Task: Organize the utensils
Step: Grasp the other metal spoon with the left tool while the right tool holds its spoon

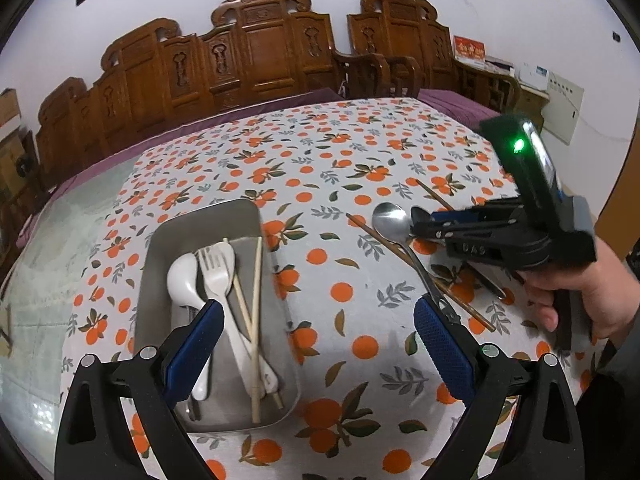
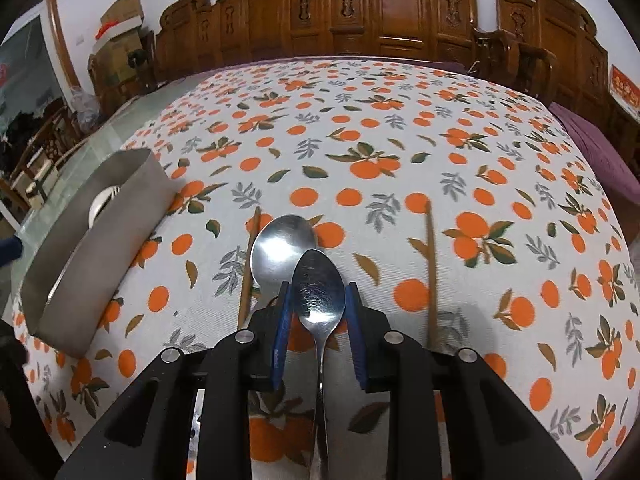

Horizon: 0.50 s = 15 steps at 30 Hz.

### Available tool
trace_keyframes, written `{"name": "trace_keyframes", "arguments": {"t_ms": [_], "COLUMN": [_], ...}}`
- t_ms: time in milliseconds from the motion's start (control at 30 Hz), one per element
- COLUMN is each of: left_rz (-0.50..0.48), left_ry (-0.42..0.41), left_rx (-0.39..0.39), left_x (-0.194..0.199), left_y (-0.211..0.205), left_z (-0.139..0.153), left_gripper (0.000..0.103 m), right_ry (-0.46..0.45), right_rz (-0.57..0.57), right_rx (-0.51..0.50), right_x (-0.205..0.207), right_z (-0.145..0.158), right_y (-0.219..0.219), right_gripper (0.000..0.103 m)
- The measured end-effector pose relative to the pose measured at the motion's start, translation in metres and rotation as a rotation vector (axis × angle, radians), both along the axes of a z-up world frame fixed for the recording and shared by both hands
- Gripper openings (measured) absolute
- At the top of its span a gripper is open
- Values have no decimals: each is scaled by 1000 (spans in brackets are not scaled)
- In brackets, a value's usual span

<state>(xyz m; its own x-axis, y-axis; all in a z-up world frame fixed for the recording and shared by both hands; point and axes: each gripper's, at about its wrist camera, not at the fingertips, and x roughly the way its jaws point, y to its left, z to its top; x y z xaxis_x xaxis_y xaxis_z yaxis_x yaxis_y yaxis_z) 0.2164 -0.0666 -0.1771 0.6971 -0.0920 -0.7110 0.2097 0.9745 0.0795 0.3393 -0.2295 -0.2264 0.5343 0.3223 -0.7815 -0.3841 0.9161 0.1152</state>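
Right gripper (image 2: pixel 318 300) closing around metal spoon (image 2: pixel 320 300)
Spoon bowl sitting between pads, seemingly touching; left gripper (image 1: pixel 316 336) hanging apart beside tray (image 1: pixel 160 248).

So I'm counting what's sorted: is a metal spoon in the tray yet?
No, the tray holds only white utensils and chopsticks.

The left tongs (image 1: pixel 316 344) fill the bottom of the left wrist view, tilted downward, blue pads (image 1: pixel 192 348) spread wide apart with nothing between them. The right tongs (image 2: pixel 318 304) sit at lower centre of the right wrist view, also angled downward, their blue pads (image 2: pixel 282 328) drawn narrow, close on either side of a metal spoon (image 2: pixel 320 300); contact cannot be made out. At the right edge of the left wrist view, a bare hand (image 1: pixel 576 296) wraps the black handle of the right tongs, fingers curled underneath, a dark sleeve (image 1: pixel 616 384) below.
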Motion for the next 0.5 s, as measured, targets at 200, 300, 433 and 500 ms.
{"name": "trace_keyframes", "arguments": {"t_ms": [200, 300, 433, 500], "left_rz": [-25, -27, -33, -41], "left_ry": [35, 63, 94, 108], "left_rx": [5, 2, -8, -17], "left_x": [8, 15, 23, 27], "left_y": [-23, -33, -43, -47], "left_z": [-12, -22, -30, -34], "left_gripper": [92, 92, 92, 92], "right_ry": [6, 25, 7, -1], "right_rz": [-14, -19, -20, -22], "right_rx": [42, 74, 78, 70], "right_x": [0, 2, 0, -1], "right_z": [4, 3, 9, 12], "right_y": [-17, -22, -25, -26], "right_gripper": [1, 1, 1, 1]}}
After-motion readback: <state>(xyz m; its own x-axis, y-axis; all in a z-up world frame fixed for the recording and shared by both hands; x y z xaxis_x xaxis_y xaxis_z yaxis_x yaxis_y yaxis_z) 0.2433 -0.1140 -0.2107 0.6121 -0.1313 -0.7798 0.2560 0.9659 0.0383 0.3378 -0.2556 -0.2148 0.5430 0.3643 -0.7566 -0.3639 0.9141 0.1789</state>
